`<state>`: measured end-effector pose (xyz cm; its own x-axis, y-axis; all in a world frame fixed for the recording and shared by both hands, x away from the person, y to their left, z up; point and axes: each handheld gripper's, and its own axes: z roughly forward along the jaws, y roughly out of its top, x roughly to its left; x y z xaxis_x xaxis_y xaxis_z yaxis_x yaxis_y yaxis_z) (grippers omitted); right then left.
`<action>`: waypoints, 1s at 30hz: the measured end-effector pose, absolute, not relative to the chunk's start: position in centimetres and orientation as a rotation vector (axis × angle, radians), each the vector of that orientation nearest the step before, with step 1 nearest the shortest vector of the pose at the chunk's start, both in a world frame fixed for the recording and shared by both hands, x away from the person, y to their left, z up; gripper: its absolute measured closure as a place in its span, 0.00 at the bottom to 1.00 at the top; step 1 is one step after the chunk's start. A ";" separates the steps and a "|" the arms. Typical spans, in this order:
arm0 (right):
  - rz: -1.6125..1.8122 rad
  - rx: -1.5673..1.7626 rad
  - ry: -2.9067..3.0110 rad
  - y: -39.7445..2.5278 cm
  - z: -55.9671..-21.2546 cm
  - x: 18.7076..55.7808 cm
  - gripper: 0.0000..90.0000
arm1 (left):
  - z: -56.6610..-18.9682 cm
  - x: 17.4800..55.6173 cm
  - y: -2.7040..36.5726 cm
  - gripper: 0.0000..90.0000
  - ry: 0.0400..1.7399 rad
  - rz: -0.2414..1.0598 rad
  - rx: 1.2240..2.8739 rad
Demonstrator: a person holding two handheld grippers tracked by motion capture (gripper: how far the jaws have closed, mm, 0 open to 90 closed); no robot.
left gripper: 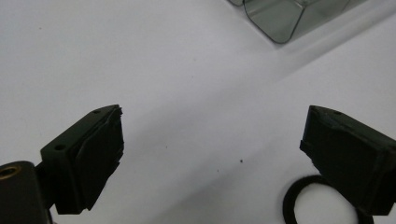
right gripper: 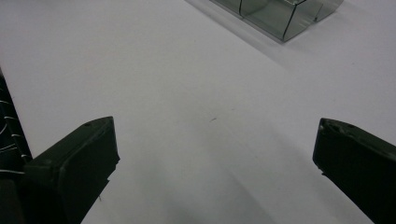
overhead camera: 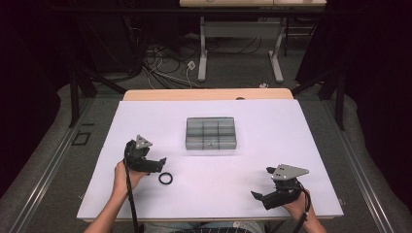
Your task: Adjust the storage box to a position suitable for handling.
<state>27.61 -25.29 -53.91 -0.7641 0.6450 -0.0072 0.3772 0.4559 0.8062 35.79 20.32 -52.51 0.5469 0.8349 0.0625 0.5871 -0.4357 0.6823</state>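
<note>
Left hand-held gripper (overhead camera: 154, 165): jaws spread wide, empty, just beside the black ring (overhead camera: 165, 178).
Right hand-held gripper (overhead camera: 263, 187): jaws apart, empty, over the white surface (overhead camera: 272, 131).
Clear compartment box (overhead camera: 211, 133): mid-surface, well apart from both.

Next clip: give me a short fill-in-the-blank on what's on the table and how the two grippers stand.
1. The black ring lies on the white table nearest the ____ gripper.
2. The jaws of the right gripper stand ____.
3. The clear compartment box sits ____ from the person than the ring.
4. The ring is ____ the box.

Missing words: left; open; farther; outside
</note>
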 end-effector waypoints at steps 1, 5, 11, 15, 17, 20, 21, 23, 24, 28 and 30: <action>1.209 0.876 2.407 -25.2 -53.9 27.7 0.00 | -52.5 35.5 20.4 0.05 1.144 0.518 2.183; 1.214 0.866 2.415 -24.6 -53.8 28.3 0.00 | -52.5 34.8 20.7 0.02 1.133 0.533 2.181; 1.201 0.878 2.429 -23.1 -53.4 30.5 0.00 | -52.5 33.9 21.6 0.00 1.144 0.537 2.138; 1.194 0.880 2.437 -22.4 -53.0 31.8 0.00 | -52.6 33.3 22.0 0.00 1.137 0.548 2.124; 1.197 0.867 2.439 -22.0 -52.7 32.7 0.00 | -52.7 33.1 22.3 0.00 1.138 0.544 2.123; 1.220 0.887 2.431 -21.4 -52.4 34.3 0.00 | -52.6 32.9 22.5 0.00 1.138 0.566 2.094; 1.203 0.901 2.445 -20.9 -52.3 35.4 0.00 | -52.5 32.9 22.6 0.00 1.134 0.578 2.095; 1.205 0.905 2.442 -20.6 -52.3 35.8 0.00 | -52.5 32.9 22.5 0.00 1.129 0.579 2.091; 1.203 0.904 2.442 -20.3 -52.4 36.3 0.00 | -52.5 32.9 22.5 0.00 1.130 0.582 2.092; 1.202 0.901 2.434 -18.9 -52.1 38.2 0.00 | -52.5 32.9 22.5 0.00 1.122 0.587 2.087; 1.208 0.909 2.435 -18.5 -51.9 39.3 0.00 | -52.3 32.8 22.6 0.01 1.109 0.602 2.085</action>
<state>39.26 -18.46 -51.93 -0.7650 0.6433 0.0311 0.4141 0.4543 0.7887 32.82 22.58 -52.33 0.5277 0.8458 0.0781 0.5258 -0.3975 0.7520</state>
